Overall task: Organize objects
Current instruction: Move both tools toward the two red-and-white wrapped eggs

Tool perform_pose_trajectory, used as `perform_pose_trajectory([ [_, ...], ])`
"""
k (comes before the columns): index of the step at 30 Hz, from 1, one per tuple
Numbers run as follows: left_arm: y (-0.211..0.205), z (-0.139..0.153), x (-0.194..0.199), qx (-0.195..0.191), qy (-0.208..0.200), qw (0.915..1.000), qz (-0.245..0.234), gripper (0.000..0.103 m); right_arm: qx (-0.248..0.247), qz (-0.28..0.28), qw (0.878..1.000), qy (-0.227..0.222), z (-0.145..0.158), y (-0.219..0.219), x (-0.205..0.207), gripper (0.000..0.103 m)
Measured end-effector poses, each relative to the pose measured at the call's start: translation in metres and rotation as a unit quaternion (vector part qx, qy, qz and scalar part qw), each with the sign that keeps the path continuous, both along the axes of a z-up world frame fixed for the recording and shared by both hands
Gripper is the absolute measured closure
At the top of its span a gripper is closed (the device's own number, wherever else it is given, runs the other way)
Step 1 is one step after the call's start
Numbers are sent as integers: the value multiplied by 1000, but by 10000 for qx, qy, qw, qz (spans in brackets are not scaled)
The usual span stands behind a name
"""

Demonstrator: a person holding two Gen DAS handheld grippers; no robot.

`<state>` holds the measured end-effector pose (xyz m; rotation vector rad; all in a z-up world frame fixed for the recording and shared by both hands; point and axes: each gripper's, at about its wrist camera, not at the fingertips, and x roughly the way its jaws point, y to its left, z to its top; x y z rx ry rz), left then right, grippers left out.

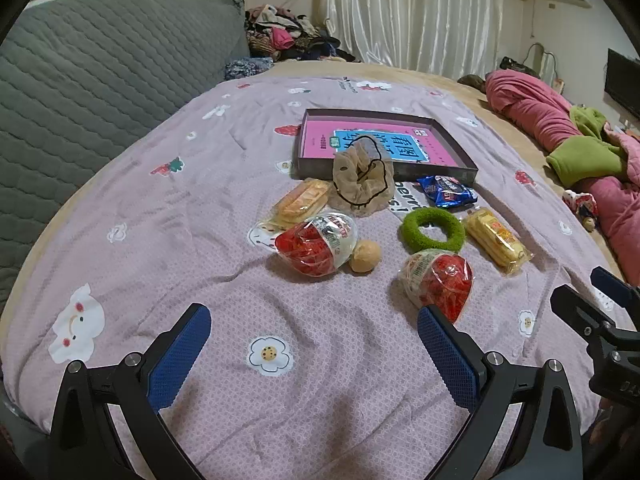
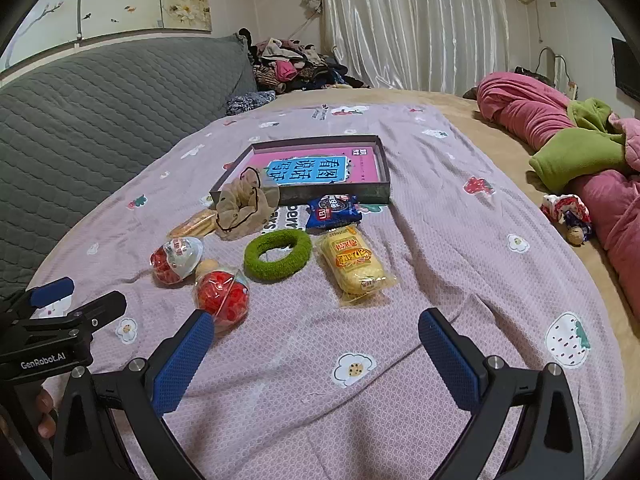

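Left wrist view: left gripper (image 1: 314, 330) spread wide, holding nothing; right gripper (image 2: 316, 334) likewise. Snacks and hair ties sit loose on the bedspread (image 1: 168, 208) just before the shallow box (image 1: 456, 140). Likely first pick: near egg capsule (image 1: 438, 282). It's slippery, so close across its widest part. Beige scrunchie (image 1: 360, 180) drapes over the box rim. Open room near the grippers.

Brightness: moderate, even indoor light, slightly dim and warm.
Source: apparently overhead; sheen down the folds of the white curtain (image 1: 404, 12) at far centre.
Shadows: soft, short, beneath the snacks on the bedspread (image 1: 224, 208).
Glare: small highlights on the clear egg-shaped packets (image 1: 320, 244).
Distortion: strong fisheye bending, black vignette in corners.
Focus: sharp centrally, softer toward edges.
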<state>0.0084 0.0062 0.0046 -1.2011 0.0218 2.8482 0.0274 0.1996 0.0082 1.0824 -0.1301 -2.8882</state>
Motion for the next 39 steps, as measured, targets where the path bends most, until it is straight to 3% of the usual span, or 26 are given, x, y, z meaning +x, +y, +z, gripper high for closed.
perform_pose_trajectory([
  [39, -13, 9, -3, 75, 156, 9996, -240, 0, -48, 310, 9992, 249, 26, -20, 12, 0],
])
